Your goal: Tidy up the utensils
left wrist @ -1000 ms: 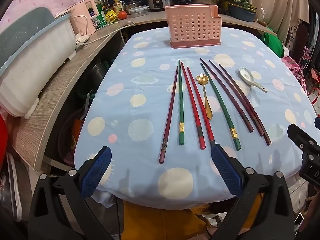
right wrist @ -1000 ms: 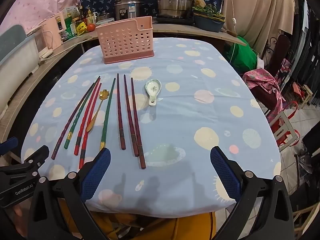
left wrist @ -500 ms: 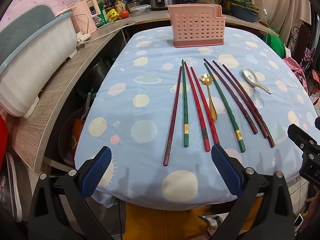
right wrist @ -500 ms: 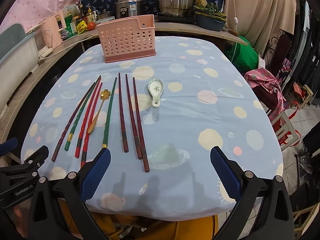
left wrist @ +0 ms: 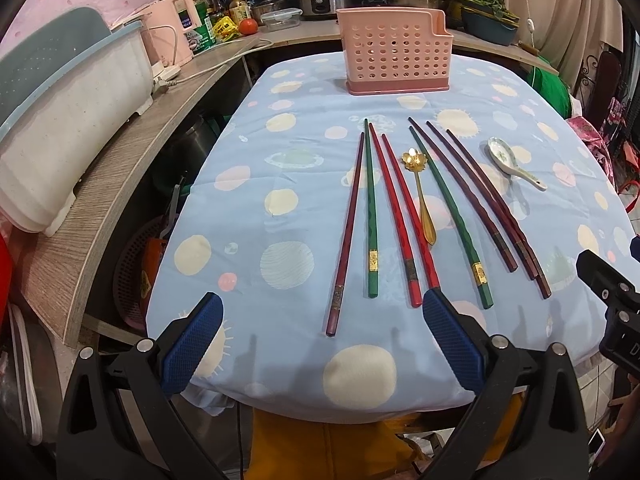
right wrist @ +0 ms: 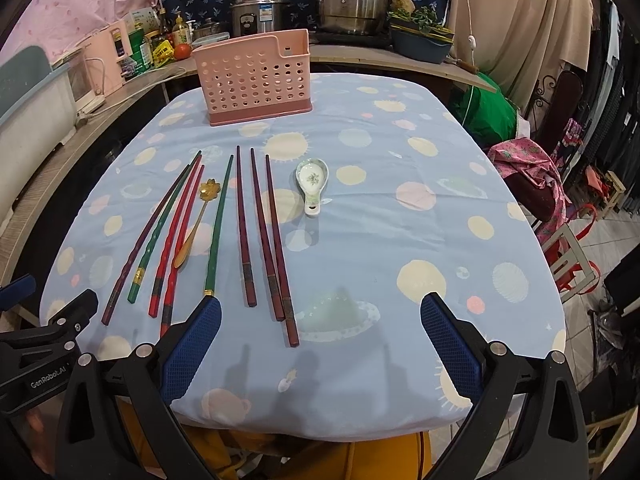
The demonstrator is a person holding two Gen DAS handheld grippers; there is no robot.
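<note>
Hovering wide open and empty, closer than before, left gripper (left wrist: 322,334) and right gripper (right wrist: 320,334) over slender lacquered chopsticks (left wrist: 404,216), glossy ceramic spoon (right wrist: 312,182), perforated pink plastic caddy (left wrist: 396,58).

Both grippers spread wide, held low, nothing between the pads.

The left gripper (left wrist: 322,344) has its two black arms angled outward, with the blue textured pads (left wrist: 191,344) far apart and facing each other across an unfilled gap. The right gripper (right wrist: 320,346) is in the same pose, its arms splayed and its blue pads (right wrist: 450,350) equally wide, gripping nothing. Each shows at the edge of the other's view: the right gripper's black body sits at the right edge of the left wrist view, and the left gripper's black body at the lower left of the right wrist view. The two are side by side and level.
</note>
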